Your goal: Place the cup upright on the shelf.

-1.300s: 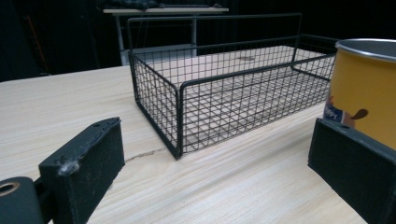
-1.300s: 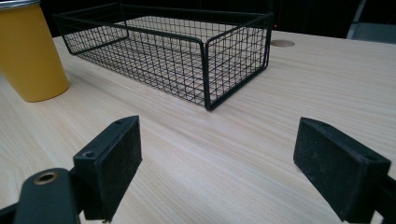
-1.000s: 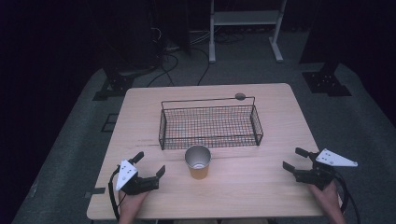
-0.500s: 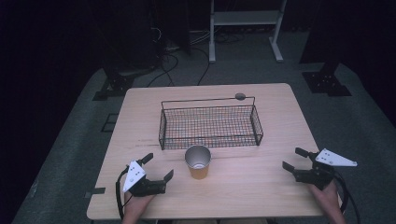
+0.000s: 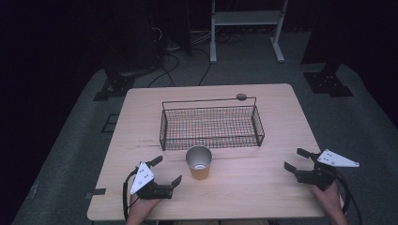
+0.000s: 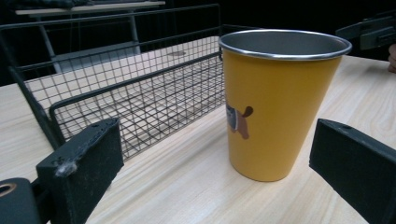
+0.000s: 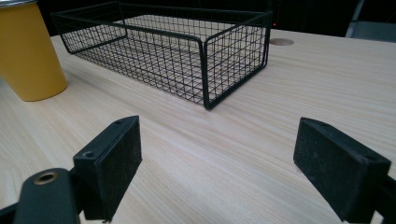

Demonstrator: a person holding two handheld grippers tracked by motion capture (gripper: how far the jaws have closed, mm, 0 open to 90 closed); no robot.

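A yellow cup (image 5: 199, 162) with a steel rim stands upright near the front middle of the table (image 5: 277, 117), just in front of a black wire basket (image 5: 211, 125). The cup and basket sit close together, but whether they touch cannot be told. The basket lies across the middle of the table, and nothing can be seen inside it. A small round grey disc (image 5: 241, 97) shows at the basket's far rim, and the right gripper view shows it set in the tabletop beyond the basket.

The left tongs (image 5: 166, 170) rest low over the front left of the table, held by a hand (image 5: 141, 211) coming in from the bottom edge. Their jaws stand wide apart and hold nothing. They aim at the cup, which in the left gripper view sits ahead between the two jaws, clear of both. That view shows a small printed figure on the cup's side.

The right tongs (image 5: 295, 159) sit at the front right of the table, well apart from the cup, held by the other hand (image 5: 328, 199). Their jaws also stand wide apart and empty, with bare table between them. They point toward the basket's right end.
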